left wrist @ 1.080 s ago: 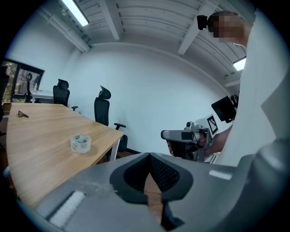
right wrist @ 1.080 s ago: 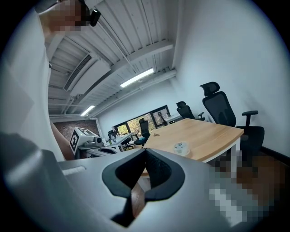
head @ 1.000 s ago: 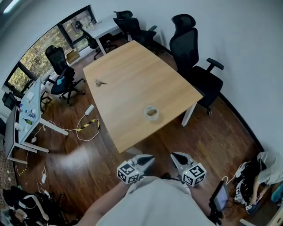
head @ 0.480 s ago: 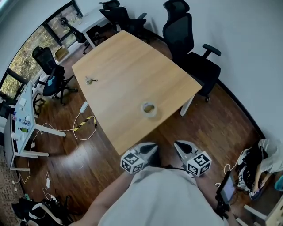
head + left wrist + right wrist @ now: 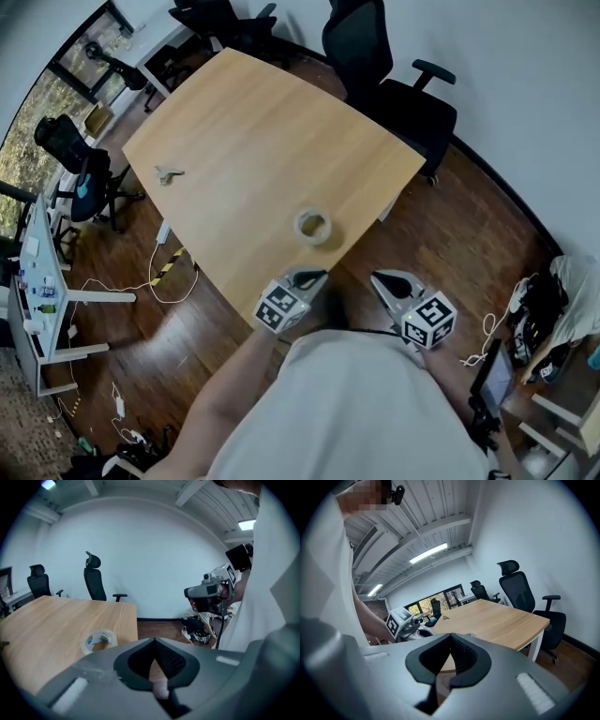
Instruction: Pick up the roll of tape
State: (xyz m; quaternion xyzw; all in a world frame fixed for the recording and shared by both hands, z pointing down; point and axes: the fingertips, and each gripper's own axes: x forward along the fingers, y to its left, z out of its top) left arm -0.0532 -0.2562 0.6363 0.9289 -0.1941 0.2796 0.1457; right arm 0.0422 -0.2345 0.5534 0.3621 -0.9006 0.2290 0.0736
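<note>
- The roll of tape (image 5: 313,226) lies flat near the desk's (image 5: 253,150) front edge.
- The left claw (image 5: 309,277), clenched and empty, hovers just short of it.
- The right claw (image 5: 382,279), clenched and empty, is off the desk.

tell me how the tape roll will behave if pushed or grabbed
The tape roll lies flat, so it probably won't roll. A thin hollow ring, likely light and stiff. On the smooth table it may slide when nudged.
</note>
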